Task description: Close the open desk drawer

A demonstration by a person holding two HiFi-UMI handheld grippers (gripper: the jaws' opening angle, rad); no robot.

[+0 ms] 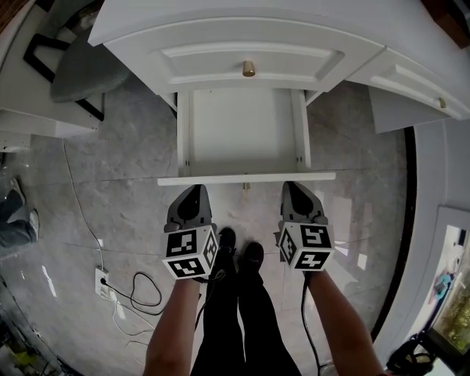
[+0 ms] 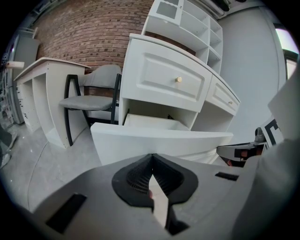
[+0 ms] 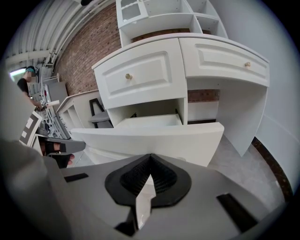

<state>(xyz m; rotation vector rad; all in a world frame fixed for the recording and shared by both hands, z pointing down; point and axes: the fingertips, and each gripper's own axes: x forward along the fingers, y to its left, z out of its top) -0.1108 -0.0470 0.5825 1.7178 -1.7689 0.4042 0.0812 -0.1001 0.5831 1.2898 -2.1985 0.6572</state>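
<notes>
Open drawer (image 1: 242,132) overhangs grey, perhaps marble floor (image 1: 117,169); brick wall (image 2: 89,37) behind.

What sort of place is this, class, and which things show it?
Probably a study or office room: a white desk with an open drawer, a chair beside it, and a brick wall behind.

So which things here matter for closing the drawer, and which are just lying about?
Job: open drawer, its front panel, left gripper, right gripper.
Lying about: chair, floor socket, closed upper drawer.
</notes>
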